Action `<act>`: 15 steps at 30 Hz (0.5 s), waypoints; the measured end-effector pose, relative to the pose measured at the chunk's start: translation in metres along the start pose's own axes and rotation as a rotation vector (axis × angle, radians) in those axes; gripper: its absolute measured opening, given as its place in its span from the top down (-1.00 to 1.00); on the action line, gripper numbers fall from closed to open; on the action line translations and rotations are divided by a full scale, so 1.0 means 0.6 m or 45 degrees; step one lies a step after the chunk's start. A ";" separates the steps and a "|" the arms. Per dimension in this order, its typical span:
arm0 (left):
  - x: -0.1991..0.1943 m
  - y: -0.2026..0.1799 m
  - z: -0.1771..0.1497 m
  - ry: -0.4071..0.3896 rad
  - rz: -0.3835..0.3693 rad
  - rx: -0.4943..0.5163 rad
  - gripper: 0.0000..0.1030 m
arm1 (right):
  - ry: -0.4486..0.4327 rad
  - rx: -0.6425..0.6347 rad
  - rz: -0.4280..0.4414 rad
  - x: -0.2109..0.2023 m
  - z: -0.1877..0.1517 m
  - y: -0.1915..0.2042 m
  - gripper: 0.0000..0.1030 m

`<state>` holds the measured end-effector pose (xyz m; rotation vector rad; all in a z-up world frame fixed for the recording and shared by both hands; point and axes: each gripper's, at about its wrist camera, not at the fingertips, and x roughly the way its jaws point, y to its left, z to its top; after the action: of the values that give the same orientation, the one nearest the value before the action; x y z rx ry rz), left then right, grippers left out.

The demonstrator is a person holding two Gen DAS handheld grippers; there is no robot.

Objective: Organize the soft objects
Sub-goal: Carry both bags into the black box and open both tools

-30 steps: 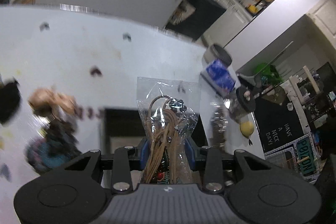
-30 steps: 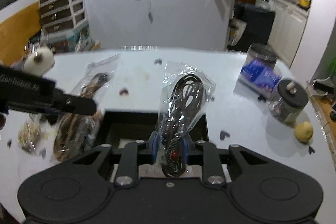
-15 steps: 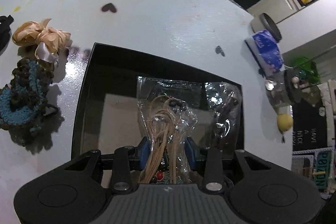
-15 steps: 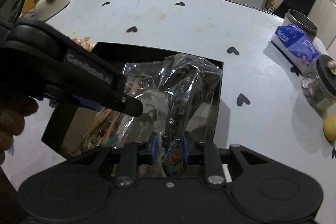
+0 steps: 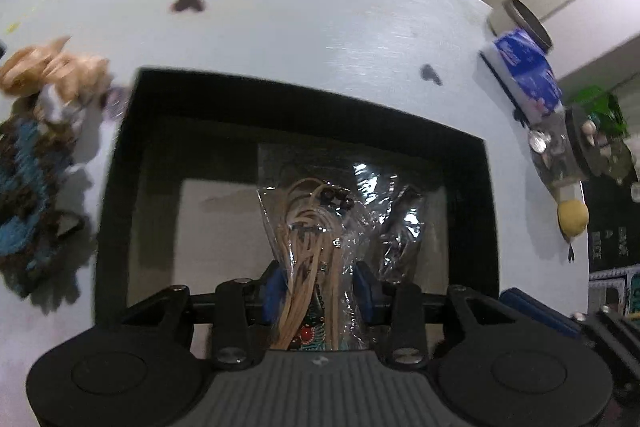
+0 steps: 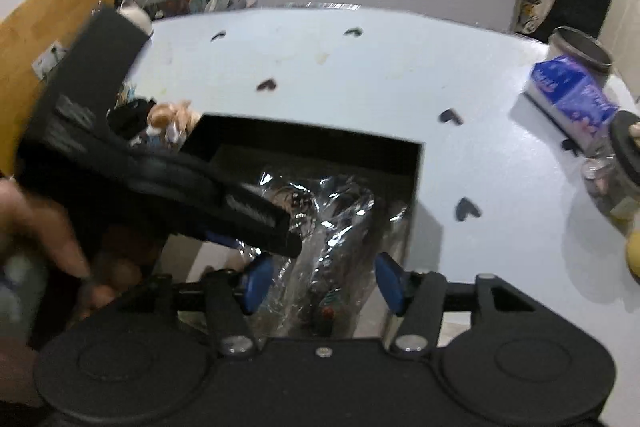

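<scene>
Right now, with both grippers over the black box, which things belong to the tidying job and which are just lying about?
Job:
black box
bag of tan cords pinched in left gripper
bag of dark cords between the right gripper's just-opened jaws
peach bow
blue-brown knit piece

Lying about:
blue tissue pack
grey tin
glass jar
yellow ball

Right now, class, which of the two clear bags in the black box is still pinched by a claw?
The bag of tan cords, pinched by the left claw. The dark-cord bag lies loose between the right claw's jaws, which have just been opening.
</scene>
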<state>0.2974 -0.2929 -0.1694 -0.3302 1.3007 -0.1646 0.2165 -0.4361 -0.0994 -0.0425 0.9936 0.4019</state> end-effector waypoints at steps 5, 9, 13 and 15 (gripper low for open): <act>0.005 -0.012 0.000 -0.018 0.000 0.064 0.18 | -0.039 0.075 -0.022 -0.036 -0.008 -0.023 0.17; -0.010 0.008 -0.002 -0.053 -0.033 0.014 -0.29 | -0.050 0.126 -0.025 -0.044 -0.014 -0.035 0.31; -0.036 0.021 -0.007 -0.098 -0.071 -0.006 -0.39 | -0.053 0.132 -0.015 -0.039 -0.012 -0.031 0.34; -0.049 0.022 -0.010 -0.117 -0.093 0.007 -0.39 | -0.056 0.129 -0.010 -0.039 -0.012 -0.029 0.34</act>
<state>0.2831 -0.2721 -0.1482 -0.3766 1.1982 -0.2121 0.2055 -0.4609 -0.0865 0.0534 0.9687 0.3433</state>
